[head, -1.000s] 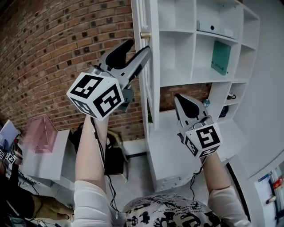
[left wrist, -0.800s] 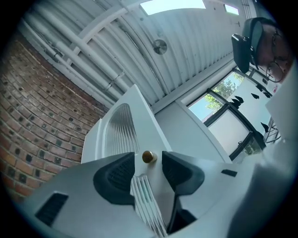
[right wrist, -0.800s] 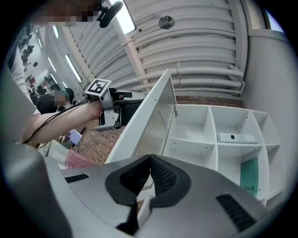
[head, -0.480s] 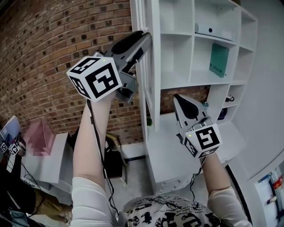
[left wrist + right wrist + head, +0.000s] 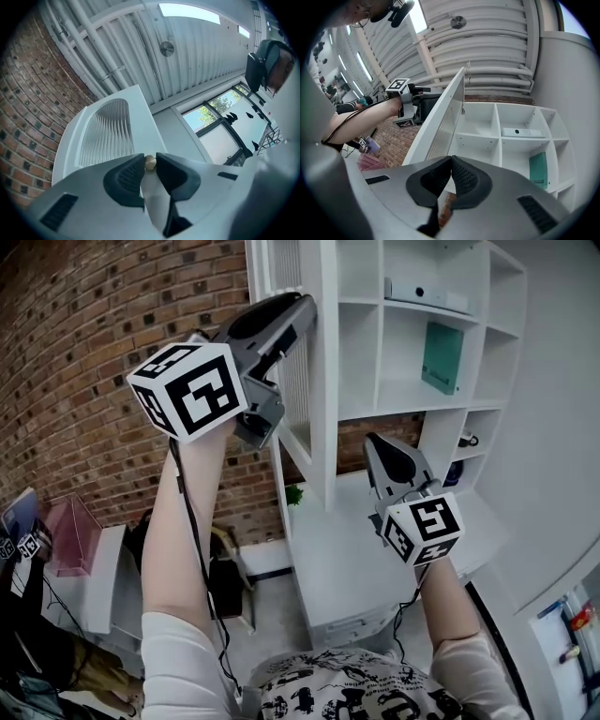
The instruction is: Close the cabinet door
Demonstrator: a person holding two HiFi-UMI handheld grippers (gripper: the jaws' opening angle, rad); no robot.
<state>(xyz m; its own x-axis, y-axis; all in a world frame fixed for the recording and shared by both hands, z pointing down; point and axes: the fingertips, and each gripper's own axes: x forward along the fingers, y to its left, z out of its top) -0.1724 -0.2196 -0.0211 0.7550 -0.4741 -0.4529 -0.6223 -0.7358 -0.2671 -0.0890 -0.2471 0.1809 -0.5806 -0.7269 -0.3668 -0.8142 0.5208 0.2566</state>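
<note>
The white cabinet door (image 5: 298,381) with its ribbed glass panel stands open, edge toward me. Up at its top, my left gripper (image 5: 306,306) has its jaws closing on the small brass knob (image 5: 150,161); in the left gripper view the knob sits between both pads of that gripper (image 5: 149,165), which touch it. The door panel (image 5: 108,136) stretches away behind it. Lower down, my right gripper (image 5: 376,442) is shut and empty, clear of the door. In the right gripper view that gripper (image 5: 451,162) faces the door (image 5: 440,126) and the open shelves (image 5: 497,136).
The shelves hold a green book (image 5: 439,357) and a flat white device (image 5: 427,294). A brick wall (image 5: 94,352) runs along the left. Below it are a pink box (image 5: 70,531) and a small plant (image 5: 293,495). A white counter (image 5: 328,559) lies under the shelves.
My left gripper went from open beside the knob to closed round it. The door now shows more of its ribbed face. The right gripper shifted slightly.
</note>
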